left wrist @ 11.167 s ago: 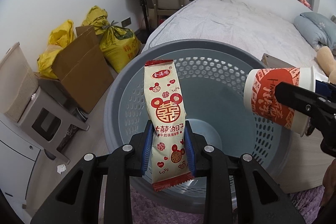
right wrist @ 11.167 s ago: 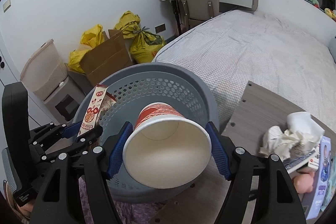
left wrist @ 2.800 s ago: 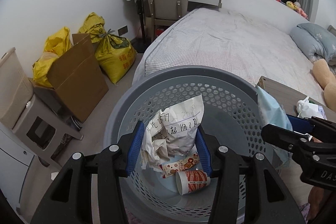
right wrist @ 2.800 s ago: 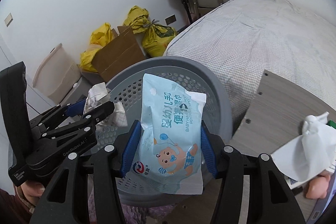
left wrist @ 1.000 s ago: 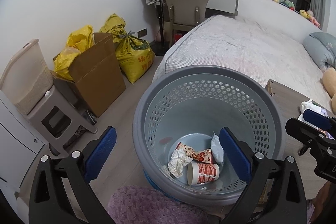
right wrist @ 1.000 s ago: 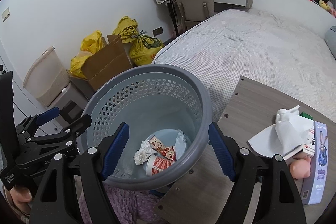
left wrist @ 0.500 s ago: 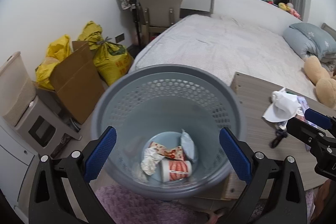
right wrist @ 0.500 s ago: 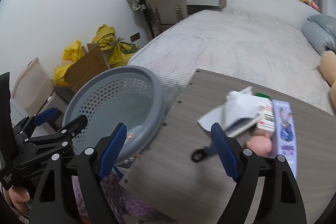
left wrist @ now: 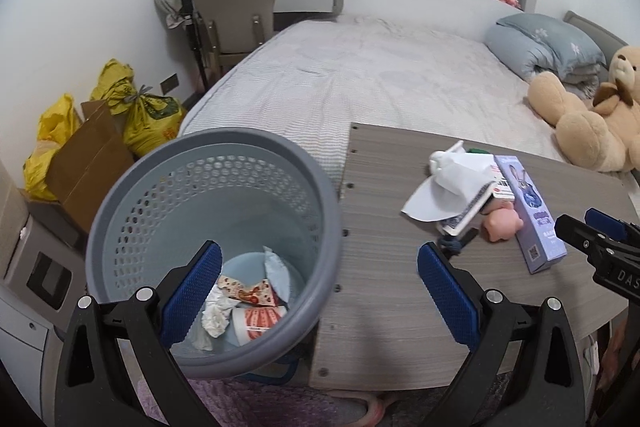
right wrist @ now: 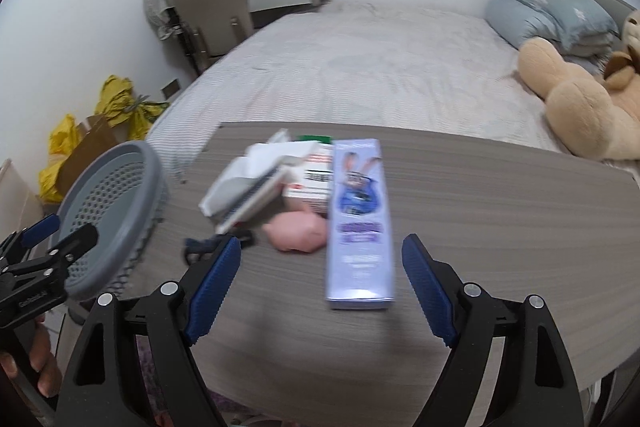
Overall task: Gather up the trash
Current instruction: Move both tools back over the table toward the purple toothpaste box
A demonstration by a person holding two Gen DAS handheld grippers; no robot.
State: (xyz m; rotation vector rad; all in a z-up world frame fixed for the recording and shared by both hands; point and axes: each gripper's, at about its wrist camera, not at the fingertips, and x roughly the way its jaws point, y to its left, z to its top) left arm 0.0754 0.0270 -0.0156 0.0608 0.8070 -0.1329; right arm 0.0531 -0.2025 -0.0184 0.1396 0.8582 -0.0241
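The right gripper, jaws wide and empty, has the crumpled white tissue ahead-left — nearer than the left gripper, likewise wide and empty.

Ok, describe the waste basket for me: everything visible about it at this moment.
The waste basket is round, grey-blue plastic, with a thick smooth rim and perforated walls. It stands upright beside the wooden table, close against its edge. Inside at the bottom lie a red-and-white paper cup, a crumpled paper, a snack wrapper and a pale blue packet. Neither gripper touches it.
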